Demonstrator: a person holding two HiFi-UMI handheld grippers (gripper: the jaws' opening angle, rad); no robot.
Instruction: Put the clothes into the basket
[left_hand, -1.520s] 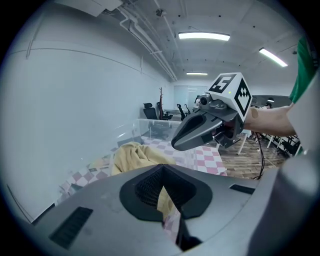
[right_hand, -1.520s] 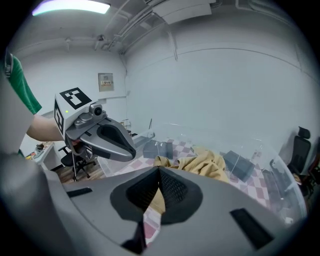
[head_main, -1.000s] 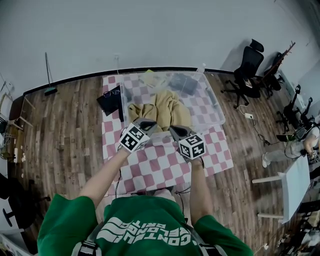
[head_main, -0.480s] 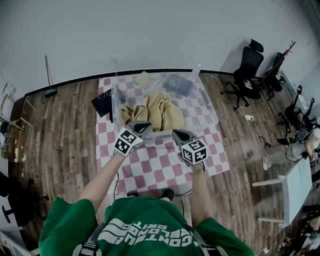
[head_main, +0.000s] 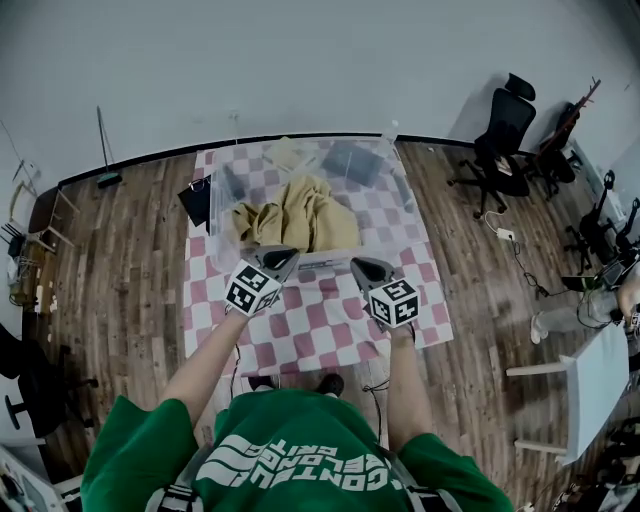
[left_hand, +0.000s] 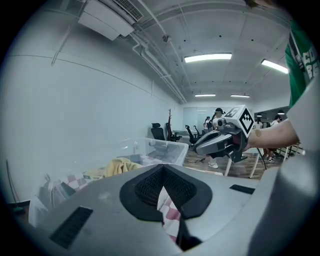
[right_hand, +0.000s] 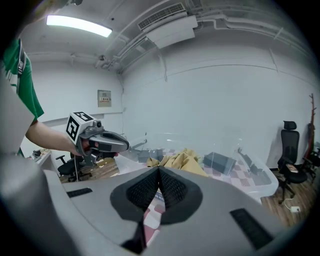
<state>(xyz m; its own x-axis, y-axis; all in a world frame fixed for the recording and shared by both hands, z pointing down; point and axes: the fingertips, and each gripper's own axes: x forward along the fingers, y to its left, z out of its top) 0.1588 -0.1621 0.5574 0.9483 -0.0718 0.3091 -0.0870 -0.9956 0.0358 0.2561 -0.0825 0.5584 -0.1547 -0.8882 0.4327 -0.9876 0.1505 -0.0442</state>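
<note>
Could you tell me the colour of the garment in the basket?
The garment is tan-yellow; see head view.

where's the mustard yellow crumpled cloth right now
Head view: the mustard yellow crumpled cloth lies inside the clear plastic bin on the pink-checkered table, toward the bin's near-left part.

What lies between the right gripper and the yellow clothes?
Only the clear bin's near wall, seen in the head view. The yellow clothes lie inside it; the right gripper hangs over the checkered tablecloth.
</note>
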